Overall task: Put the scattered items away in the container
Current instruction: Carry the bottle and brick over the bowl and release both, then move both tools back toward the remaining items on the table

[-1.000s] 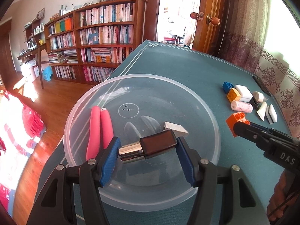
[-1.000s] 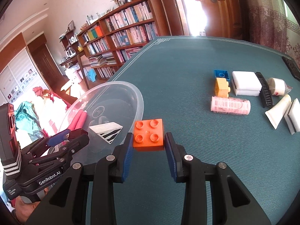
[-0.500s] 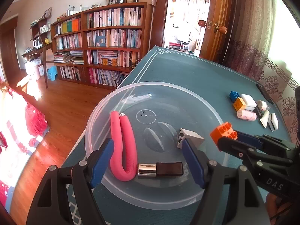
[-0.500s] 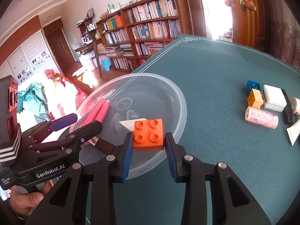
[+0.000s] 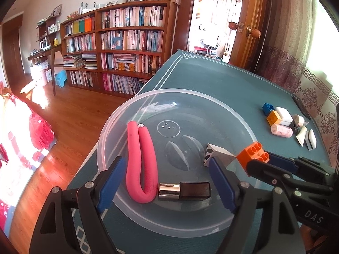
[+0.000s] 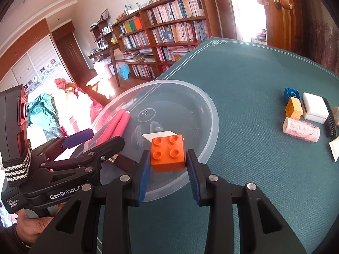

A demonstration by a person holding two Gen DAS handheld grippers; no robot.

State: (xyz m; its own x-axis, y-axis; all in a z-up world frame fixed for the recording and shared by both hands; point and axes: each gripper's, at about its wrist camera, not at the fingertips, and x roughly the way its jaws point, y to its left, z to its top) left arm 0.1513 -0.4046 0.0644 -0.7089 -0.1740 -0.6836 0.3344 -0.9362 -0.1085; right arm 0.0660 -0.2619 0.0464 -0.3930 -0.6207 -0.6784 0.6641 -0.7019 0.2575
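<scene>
A clear plastic bowl (image 5: pixel 175 91) (image 6: pixel 211 110) stands on the teal table. Inside it lie a pink U-shaped foam roller (image 5: pixel 139 158) (image 6: pixel 116 124), a dark bottle with a silver cap (image 5: pixel 184 190) (image 6: pixel 124 162) and a black-striped white wedge (image 5: pixel 214 151) (image 6: pixel 161 134). My left gripper (image 5: pixel 165 163) (image 6: pixel 101 138) hangs open above the bowl's near side with nothing between its fingers. My right gripper (image 6: pixel 168 158) (image 5: pixel 254 165) is shut on an orange brick (image 6: pixel 167 153) (image 5: pixel 252 156), held above the bowl's near right rim.
To the right on the table sit a blue brick (image 6: pixel 292 94), a yellow brick (image 6: pixel 294 108), a white block (image 6: pixel 314 105), a pink roll (image 6: pixel 300 129), a black comb (image 6: pixel 329 118) and a white tube (image 5: pixel 302 135). The table's left edge drops to a wooden floor; bookshelves stand behind.
My left gripper opened and let the dark bottle drop into the bowl, then drew back. My right gripper carried the orange brick leftward over the bowl's rim.
</scene>
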